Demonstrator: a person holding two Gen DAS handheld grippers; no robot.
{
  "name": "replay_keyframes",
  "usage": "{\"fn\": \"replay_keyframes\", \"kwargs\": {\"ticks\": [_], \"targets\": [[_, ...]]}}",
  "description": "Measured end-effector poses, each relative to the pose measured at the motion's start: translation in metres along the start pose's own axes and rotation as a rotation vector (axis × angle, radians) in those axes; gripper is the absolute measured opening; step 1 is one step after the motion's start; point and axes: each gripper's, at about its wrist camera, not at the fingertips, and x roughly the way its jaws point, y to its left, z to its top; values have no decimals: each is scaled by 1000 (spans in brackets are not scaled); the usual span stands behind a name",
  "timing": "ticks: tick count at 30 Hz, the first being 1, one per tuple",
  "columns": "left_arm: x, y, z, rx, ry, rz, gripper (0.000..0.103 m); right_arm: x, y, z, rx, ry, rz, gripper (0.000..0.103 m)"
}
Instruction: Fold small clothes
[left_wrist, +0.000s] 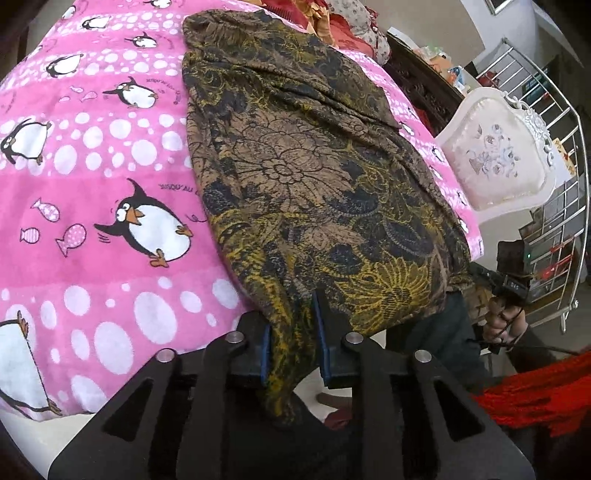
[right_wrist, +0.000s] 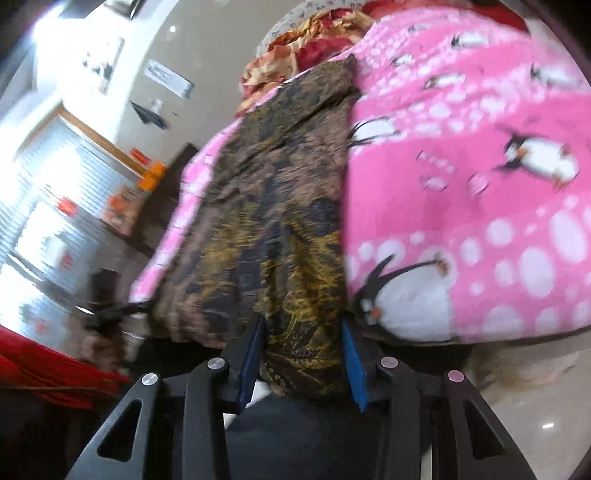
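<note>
Pinching the near hem of the brown floral garment (left_wrist: 314, 177), the left tongs (left_wrist: 293, 332) have their blue pads pressed onto a gathered fold of the cloth, which hangs down below them over the edge of the bed. The right tongs (right_wrist: 301, 354) straddle another stretch of that hem; the cloth lies between their pads, but the blurred view does not show whether they grip it. The garment stretches away from both tongs, lying flat and lengthwise on a pink penguin-print blanket (left_wrist: 96, 173) that covers the bed. Beyond the bed's right side stands a white upholstered chair (left_wrist: 498, 155) beside a metal railing (left_wrist: 554, 122). At the far end lie red and floral pillows (right_wrist: 295, 48).
</note>
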Motion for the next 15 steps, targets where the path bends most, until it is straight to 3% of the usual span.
{"fn": "replay_keyframes", "kwargs": {"ticks": [4, 7, 10, 12, 13, 14, 15], "targets": [[-4, -5, 0, 32, -9, 5, 18, -7, 12, 4, -33, -36, 110, 39], [3, -1, -1, 18, 11, 9, 18, 1, 11, 9, -40, -31, 43, 39], [3, -1, 0, 2, 5, -7, 27, 11, 10, 10, -29, -4, 41, 39], [2, 0, 2, -11, -9, -1, 26, 14, 19, 11, -70, 12, 45, 39], [2, 0, 3, -23, -9, 1, 14, 14, 22, 11, -89, 18, 31, 39], [1, 0, 4, -21, -20, 26, 4, 16, 28, 11, -111, 20, 15, 21], [-3, -1, 5, -20, -40, 34, 4, 16, 32, 12, -123, 23, 11, 7]]}}
